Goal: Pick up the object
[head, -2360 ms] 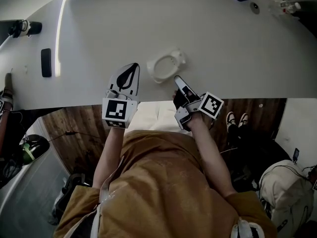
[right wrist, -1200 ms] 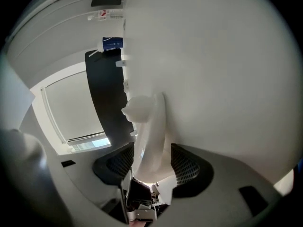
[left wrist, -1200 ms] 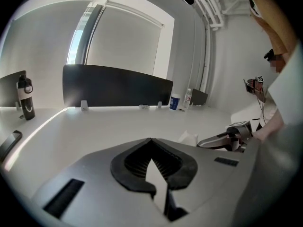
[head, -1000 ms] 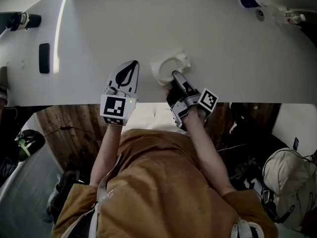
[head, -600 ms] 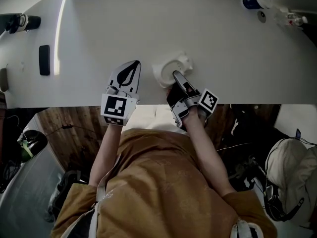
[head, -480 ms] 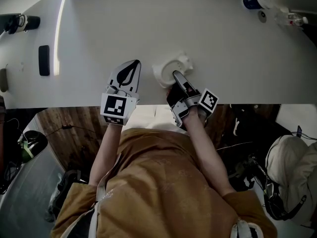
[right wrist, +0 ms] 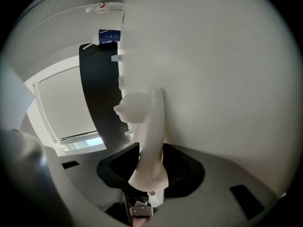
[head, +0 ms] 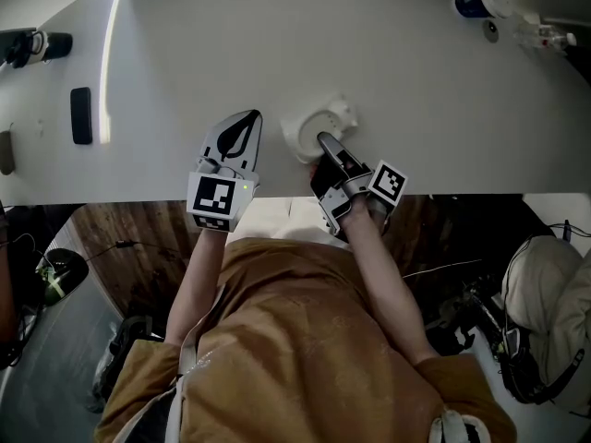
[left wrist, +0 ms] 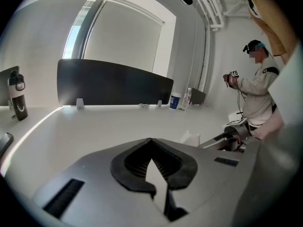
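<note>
Around the work: a broad white counter [head: 185,53], mostly bare. Far to the left, a flat black slab [head: 80,115] and, farther back, a dark bottle [head: 28,46]. At the far right corner, a blue-capped bottle [head: 471,0] with small clutter beside it, too small to name. Along the far edge, a low dark panel [left wrist: 113,82]; past the counter's right end, a person in a pale top [left wrist: 258,96]. All of that well apart from the white dish [head: 305,125], set close to the counter's near edge, straight ahead of the torso. Closest neighbour: the left hand-held gripper [head: 247,118], just beside the dish on its left and apart from it.

Both forearms stretched forward from an ochre shirt [head: 305,340], out over the near edge. Left hand-held gripper broad side up, pointing away and somewhat down, shut tip to tip with nothing inside. Right hand-held gripper [head: 325,139] rolled onto its side, marker cube [head: 388,183] out to the right, tips at the dish's near rim. Just been closing; now clamped on that rim, the pale wall of the dish pinched between the dark pads, one pad toward the counter and the other on the open side. Dish against the counter, as far as can be told.

Near edge of the counter right behind both grippers; below it, wooden floor [head: 120,238] and, off to the right, a pale bag [head: 549,289]. Open bare counter ahead of the dish and to its right, up to the far curve. On the left, only a narrow gap up to the left hand-held gripper.
</note>
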A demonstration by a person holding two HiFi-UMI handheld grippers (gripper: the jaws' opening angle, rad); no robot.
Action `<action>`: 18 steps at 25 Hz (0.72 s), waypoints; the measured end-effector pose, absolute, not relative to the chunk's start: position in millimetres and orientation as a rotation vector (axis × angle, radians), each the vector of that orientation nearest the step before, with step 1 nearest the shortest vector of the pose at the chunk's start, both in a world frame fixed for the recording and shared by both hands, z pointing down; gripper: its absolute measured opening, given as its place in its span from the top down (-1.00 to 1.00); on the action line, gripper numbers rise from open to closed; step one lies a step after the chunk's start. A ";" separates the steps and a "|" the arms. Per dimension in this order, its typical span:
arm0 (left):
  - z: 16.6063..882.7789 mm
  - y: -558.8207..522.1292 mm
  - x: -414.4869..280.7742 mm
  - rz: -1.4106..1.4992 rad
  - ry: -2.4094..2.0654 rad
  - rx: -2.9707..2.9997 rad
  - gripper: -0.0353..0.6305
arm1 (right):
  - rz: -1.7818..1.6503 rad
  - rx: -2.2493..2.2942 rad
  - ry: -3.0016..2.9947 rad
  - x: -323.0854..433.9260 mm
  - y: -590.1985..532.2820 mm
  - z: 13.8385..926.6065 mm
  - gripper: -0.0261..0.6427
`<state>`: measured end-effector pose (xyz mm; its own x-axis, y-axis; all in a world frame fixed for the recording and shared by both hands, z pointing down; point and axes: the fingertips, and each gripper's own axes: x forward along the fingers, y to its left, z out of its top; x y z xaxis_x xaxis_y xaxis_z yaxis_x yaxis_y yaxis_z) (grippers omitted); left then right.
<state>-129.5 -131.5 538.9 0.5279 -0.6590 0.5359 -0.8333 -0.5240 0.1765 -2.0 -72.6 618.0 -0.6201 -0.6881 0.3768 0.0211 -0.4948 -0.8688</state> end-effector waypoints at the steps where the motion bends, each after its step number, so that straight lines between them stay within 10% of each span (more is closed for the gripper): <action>1: 540.2 -131.7 -130.7 0.578 -1.225 2.356 0.88 | -2.157 -1.015 1.236 -2.3 -73.0 618.8 0.43; 18: 535.6 -127.8 -127.5 0.594 -1.210 2.374 0.88 | -2.059 -0.960 1.304 10.1 -79.5 602.0 0.50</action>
